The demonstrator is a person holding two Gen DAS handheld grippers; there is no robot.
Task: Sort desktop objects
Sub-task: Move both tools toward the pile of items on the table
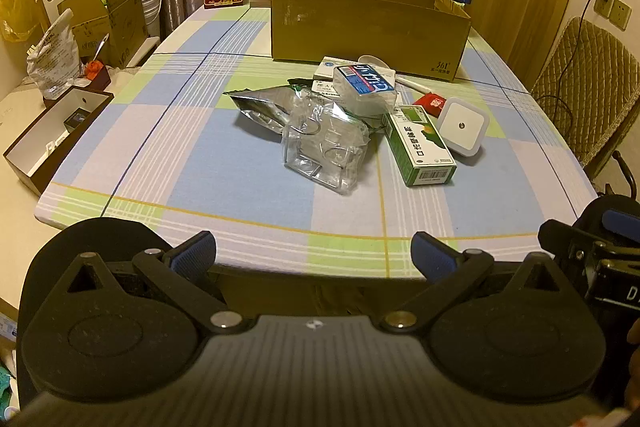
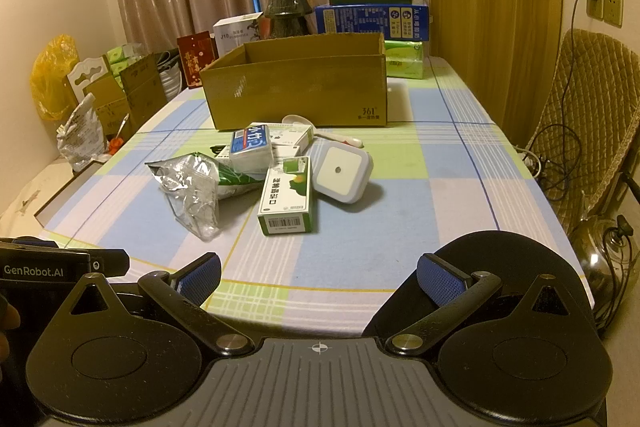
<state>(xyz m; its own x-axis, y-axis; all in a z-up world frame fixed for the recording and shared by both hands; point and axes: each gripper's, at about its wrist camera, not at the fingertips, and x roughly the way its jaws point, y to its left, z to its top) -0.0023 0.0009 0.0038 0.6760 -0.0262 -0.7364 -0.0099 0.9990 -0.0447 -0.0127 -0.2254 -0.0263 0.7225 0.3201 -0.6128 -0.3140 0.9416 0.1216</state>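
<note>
Desktop objects lay heaped in the middle of the checked tablecloth (image 1: 192, 163), well ahead of both my grippers. My left gripper (image 1: 314, 253) hung over the near table edge, tilted downward, its blue pads spread wide with nothing between them. My right gripper (image 2: 320, 279) hung beside it in the same pose, jaws just as wide and empty; each showed at the edge of the other's view.

Nearest in the heap was one crumpled clear plastic package (image 1: 324, 151), and beside it one green-and-white medicine box (image 1: 420, 147) lay flat with its barcode end toward me. One square white night light (image 1: 462, 127) leaned tilted against that box. Behind the clear package lay one silver foil bag (image 1: 260, 109), torn open; I could not tell what it held. One clear case with a blue label (image 1: 366, 87) sat on top of the white flat boxes (image 1: 330, 75); I counted two or three in the right view but could not be sure. One small red packet (image 1: 432, 103) peeked out behind the night light, and one white spoon (image 1: 380, 65) lay at the back.

Beyond the heap stood one open cardboard box (image 1: 368, 27), just behind the spoon; its inside was hidden by the front wall. Past it, boxes were stacked against the curtain. Off to the left, a low open box (image 1: 56, 139) held a small dark item.
</note>
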